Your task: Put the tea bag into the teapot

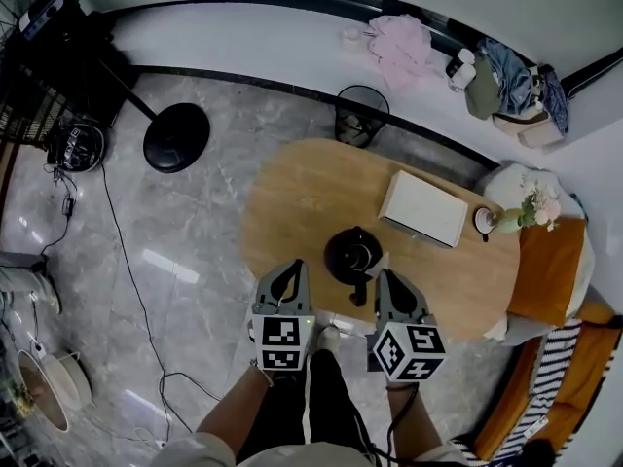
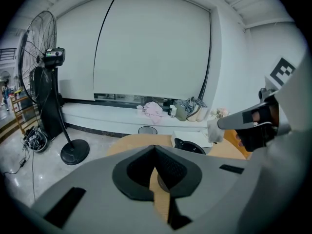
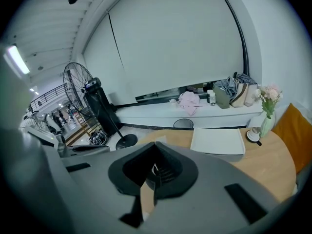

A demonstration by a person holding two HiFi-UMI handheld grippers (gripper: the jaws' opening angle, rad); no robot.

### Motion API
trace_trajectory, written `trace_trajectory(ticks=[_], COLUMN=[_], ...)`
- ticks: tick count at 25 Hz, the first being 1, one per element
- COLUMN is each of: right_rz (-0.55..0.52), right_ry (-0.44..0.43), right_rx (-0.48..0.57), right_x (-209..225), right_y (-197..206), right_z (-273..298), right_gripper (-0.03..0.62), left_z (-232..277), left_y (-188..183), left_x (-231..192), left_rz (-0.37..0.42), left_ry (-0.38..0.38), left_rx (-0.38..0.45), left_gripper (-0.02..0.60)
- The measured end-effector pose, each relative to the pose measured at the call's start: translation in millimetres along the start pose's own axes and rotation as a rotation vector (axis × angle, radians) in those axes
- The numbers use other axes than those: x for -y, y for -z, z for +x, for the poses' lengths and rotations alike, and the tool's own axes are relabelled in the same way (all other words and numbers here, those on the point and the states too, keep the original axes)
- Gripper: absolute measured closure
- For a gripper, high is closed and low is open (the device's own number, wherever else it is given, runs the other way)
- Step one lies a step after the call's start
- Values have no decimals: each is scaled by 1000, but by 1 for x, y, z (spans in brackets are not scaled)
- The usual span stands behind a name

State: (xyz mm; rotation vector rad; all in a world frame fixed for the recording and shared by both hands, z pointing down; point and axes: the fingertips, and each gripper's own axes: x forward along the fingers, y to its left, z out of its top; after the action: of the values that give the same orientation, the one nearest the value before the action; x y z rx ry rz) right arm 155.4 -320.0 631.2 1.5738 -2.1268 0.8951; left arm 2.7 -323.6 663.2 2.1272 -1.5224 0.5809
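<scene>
A black teapot [image 1: 352, 254] stands on the oval wooden table [image 1: 302, 197] near its front edge; it also shows in the left gripper view [image 2: 191, 146]. My right gripper [image 1: 382, 272] is just right of the pot, shut on a small white tea bag [image 1: 383, 260]. The left gripper view shows that bag [image 2: 214, 130] pinched at the right gripper's tip [image 2: 229, 123], beside and a little above the pot. A sliver of the bag [image 3: 154, 168] shows between the right jaws. My left gripper [image 1: 285, 278] is shut with nothing in it, left of the pot at the table's edge.
A flat white box [image 1: 423, 207] lies behind the teapot. A vase of flowers [image 1: 531, 210] and a cup [image 1: 484, 220] stand at the table's right end. A black waste bin [image 1: 361, 115] and a fan base [image 1: 176, 137] are on the floor beyond.
</scene>
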Motion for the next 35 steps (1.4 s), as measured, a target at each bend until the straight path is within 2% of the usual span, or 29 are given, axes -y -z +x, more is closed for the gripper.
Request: trace_trajectory(ticks=[10, 35], right_rz=[-11, -28], right_ry=[-21, 7], right_rx=[-52, -125], right_x=[-8, -5], right_y=[17, 42], right_z=[29, 55], right_gripper=[560, 554], left_z=[7, 17], left_y=[25, 41], left_x=[-13, -28], left_rz=[-27, -37], left_ry=[-22, -38], left_rx=[-39, -66], left_gripper=[575, 575])
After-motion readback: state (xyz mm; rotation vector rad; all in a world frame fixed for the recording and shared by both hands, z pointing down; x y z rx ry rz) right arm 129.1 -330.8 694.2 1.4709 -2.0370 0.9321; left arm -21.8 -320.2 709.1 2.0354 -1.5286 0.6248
